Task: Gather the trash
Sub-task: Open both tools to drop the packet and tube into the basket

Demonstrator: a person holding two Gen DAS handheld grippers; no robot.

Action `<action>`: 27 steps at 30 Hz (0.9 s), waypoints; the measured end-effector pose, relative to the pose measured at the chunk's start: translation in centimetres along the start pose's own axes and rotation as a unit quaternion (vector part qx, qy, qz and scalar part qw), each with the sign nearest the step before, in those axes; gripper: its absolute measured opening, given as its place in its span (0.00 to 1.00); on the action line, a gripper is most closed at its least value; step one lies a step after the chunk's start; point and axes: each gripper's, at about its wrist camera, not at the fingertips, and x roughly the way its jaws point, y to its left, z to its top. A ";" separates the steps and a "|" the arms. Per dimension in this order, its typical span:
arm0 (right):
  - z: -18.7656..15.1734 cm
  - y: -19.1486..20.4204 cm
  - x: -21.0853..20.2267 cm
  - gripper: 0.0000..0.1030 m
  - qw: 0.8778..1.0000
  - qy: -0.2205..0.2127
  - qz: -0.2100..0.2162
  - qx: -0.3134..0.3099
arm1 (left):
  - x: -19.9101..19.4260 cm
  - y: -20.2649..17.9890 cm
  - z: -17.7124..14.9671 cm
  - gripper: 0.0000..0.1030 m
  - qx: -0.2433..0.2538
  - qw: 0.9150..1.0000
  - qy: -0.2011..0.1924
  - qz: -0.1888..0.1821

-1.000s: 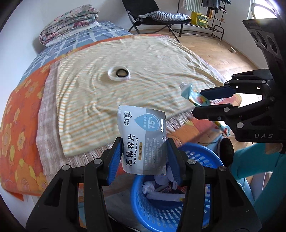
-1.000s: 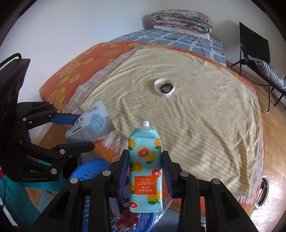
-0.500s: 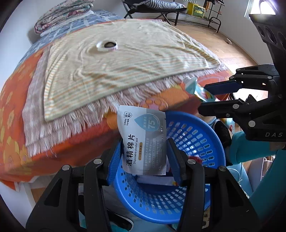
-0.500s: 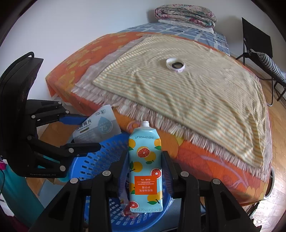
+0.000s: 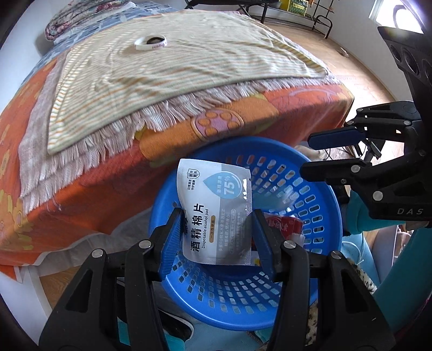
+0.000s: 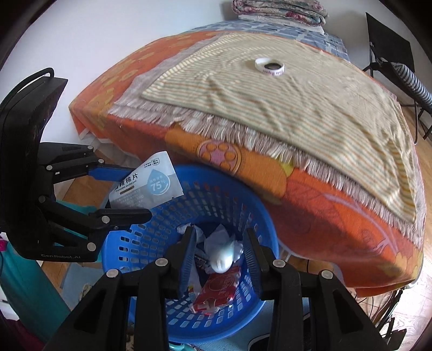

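My left gripper (image 5: 216, 232) is shut on a grey and white alcohol pad packet (image 5: 216, 213) and holds it over the blue basket (image 5: 318, 186); the packet (image 6: 147, 186) and left gripper (image 6: 118, 194) also show in the right wrist view. My right gripper (image 6: 220, 243) is open and empty above the blue basket (image 6: 243, 205). The light blue tube (image 6: 222, 257) is blurred just below it, over crumpled paper and a red packet (image 6: 218, 291) inside. The right gripper (image 5: 324, 154) shows open in the left wrist view.
The bed with an orange flowered cover (image 6: 324, 205) and a striped fringed blanket (image 6: 283, 100) stands right behind the basket. A white tape roll (image 6: 269, 65) lies on the blanket. Folded quilts (image 6: 278, 8) sit at the far end. A black chair (image 6: 391, 51) stands at right.
Both grippers dropped lower over the basket. The right gripper opened and let go of the light blue tube, which falls into the basket. The left still holds the packet.
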 end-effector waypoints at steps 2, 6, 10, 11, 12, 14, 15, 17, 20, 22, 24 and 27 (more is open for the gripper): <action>-0.3 0.0 0.4 0.36 1.000 0.005 0.001 0.001 | 0.2 -0.2 -0.2 0.51 0.002 1.000 0.003 -0.001; -0.7 0.2 1.0 0.36 1.000 0.014 0.005 0.000 | 0.6 -0.5 -0.5 0.58 0.007 1.000 0.013 -0.005; -0.9 0.5 1.2 0.38 1.000 0.018 0.005 -0.002 | 1.1 -0.9 -0.6 0.58 0.015 1.000 0.025 -0.005; -0.9 0.5 1.2 0.41 1.000 0.018 0.005 -0.001 | 1.3 -0.9 -0.7 0.59 0.016 0.999 0.027 -0.003; -0.9 0.5 1.2 0.52 1.000 0.017 0.003 0.000 | 1.4 -0.9 -0.7 0.59 0.016 0.999 0.031 -0.001; -0.8 0.4 1.0 0.65 1.000 0.011 -0.005 0.001 | 1.6 -0.9 -0.8 0.61 0.015 0.999 0.034 0.002; -0.8 0.4 0.9 0.66 1.000 0.008 -0.009 0.002 | 1.6 -0.8 -0.9 0.62 0.014 0.999 0.034 0.002; -0.6 0.2 0.6 0.67 1.000 0.004 -0.010 0.005 | 1.6 -0.7 -0.8 0.62 0.011 0.999 0.034 0.001; -0.6 -0.2 0.4 0.73 1.000 0.000 -0.013 0.013 | 1.7 -0.6 -0.8 0.62 0.009 0.999 0.035 0.003; -0.5 -0.3 0.3 0.77 1.000 -0.001 -0.017 0.015 | 1.7 -0.5 -0.7 0.62 0.009 0.999 0.034 0.004; -0.4 -0.2 0.2 0.79 1.000 -0.002 -0.024 0.013 | 1.5 -0.4 -0.6 0.62 0.009 0.999 0.031 0.006; -0.3 0.0 0.0 0.83 0.999 -0.007 -0.030 0.010 | 1.3 -0.1 -0.3 0.62 0.007 1.000 0.026 0.009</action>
